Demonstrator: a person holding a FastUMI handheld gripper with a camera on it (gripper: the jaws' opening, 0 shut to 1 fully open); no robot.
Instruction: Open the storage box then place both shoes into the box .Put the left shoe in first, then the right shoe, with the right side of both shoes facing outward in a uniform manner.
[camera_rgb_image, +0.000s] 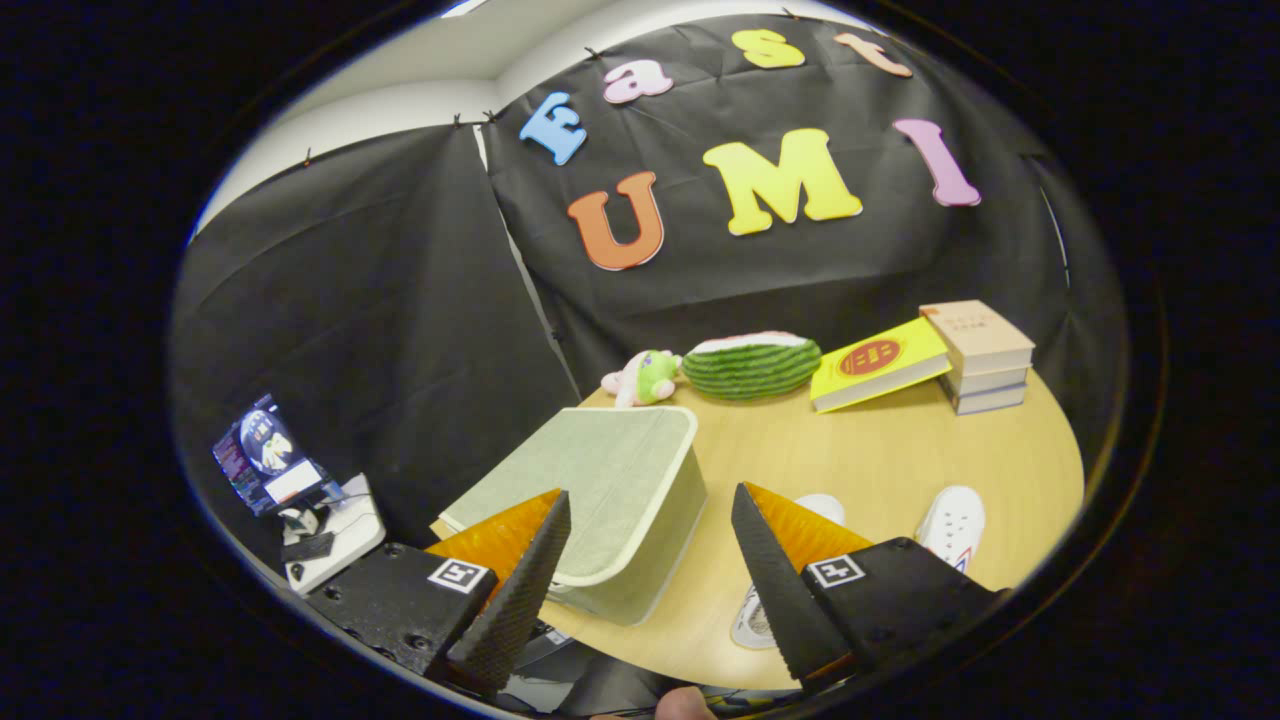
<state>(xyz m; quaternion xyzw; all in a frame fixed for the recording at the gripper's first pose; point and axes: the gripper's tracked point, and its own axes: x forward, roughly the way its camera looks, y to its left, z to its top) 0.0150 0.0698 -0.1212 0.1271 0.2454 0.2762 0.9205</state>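
With the gripper (640, 570) spread wide and empty just short of the closed storage box (610, 500) on the tabletop (860, 450), the lid's near rim looked the best place to catch and lift.

Closed storage box (610, 490) – white shoes (955, 520) beside.

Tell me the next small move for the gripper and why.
Probably ease the open gripper forward onto the lid's near edge: the storage box just ahead of the fingers is shut, both shoes lie on the table, and nothing is held.
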